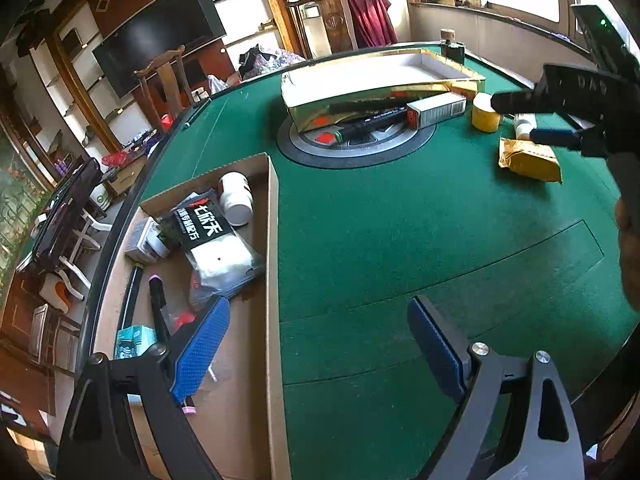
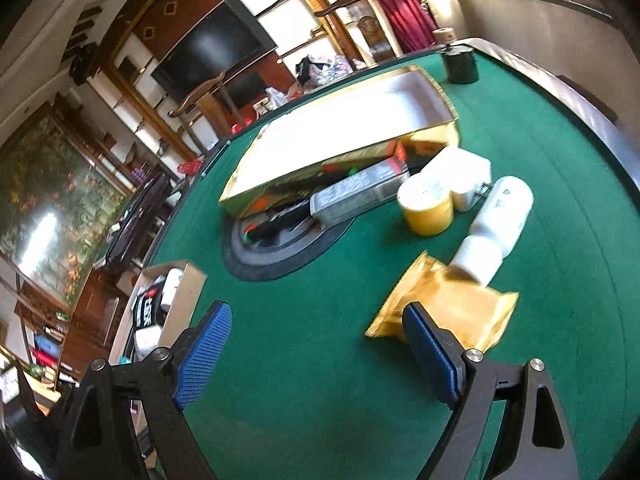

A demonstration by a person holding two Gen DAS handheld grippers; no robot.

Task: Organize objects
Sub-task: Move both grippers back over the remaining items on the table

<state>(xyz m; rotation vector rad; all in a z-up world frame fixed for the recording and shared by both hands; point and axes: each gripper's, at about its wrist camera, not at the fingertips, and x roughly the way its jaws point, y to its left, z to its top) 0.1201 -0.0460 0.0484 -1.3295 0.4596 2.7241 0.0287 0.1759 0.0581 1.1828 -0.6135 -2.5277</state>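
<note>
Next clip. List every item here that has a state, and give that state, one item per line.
Left hand-held gripper: open, empty.
Right hand-held gripper: open, empty.
Cardboard box: open-topped, holding several items.
Gold box: open, white inside, tilted on other items.
Yellow jar: upright, lid on.
White bottle: lying on its side.
Gold packet: flat on the table.

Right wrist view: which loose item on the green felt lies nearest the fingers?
The gold foil packet, lying flat just ahead of the right gripper; the white bottle and yellow jar sit farther back.
</note>
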